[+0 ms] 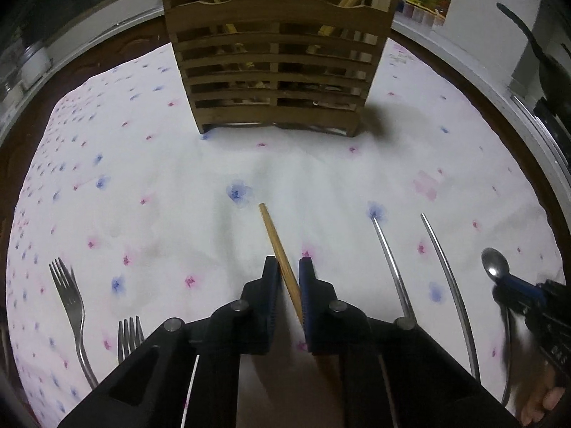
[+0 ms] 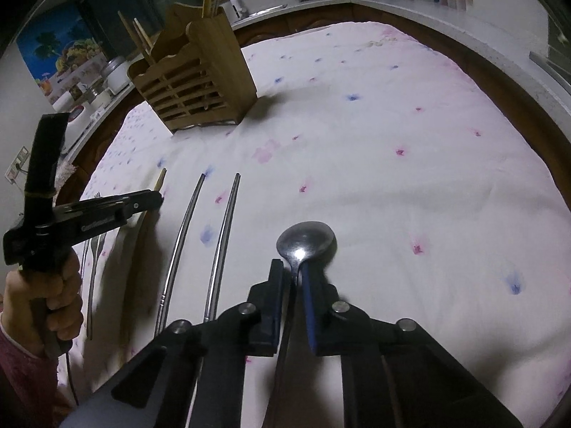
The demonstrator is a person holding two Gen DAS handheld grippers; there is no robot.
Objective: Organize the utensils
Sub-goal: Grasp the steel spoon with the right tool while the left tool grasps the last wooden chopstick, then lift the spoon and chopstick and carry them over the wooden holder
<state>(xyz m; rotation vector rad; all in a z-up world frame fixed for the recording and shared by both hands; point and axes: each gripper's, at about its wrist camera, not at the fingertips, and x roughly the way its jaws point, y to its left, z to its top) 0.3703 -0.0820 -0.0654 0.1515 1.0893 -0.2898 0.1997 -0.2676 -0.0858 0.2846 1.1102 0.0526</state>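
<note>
Pinching a thin wooden chopstick (image 1: pixel 282 264) off-centre, the left gripper (image 1: pixel 288 267) risks it pivoting; the right gripper (image 2: pixel 293 271) clamps a steel spoon (image 2: pixel 306 240). Slatted wooden holder (image 1: pixel 278 71) stands at twelve o'clock on the table (image 1: pixel 160 178).

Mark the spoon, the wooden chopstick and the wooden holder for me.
spoon (image 2: pixel 307 241): right wrist view, on its bowl.
wooden chopstick (image 1: pixel 274 235): left wrist view, mid-shaft.
wooden holder (image 1: pixel 278 67): left wrist view, front slats.
</note>
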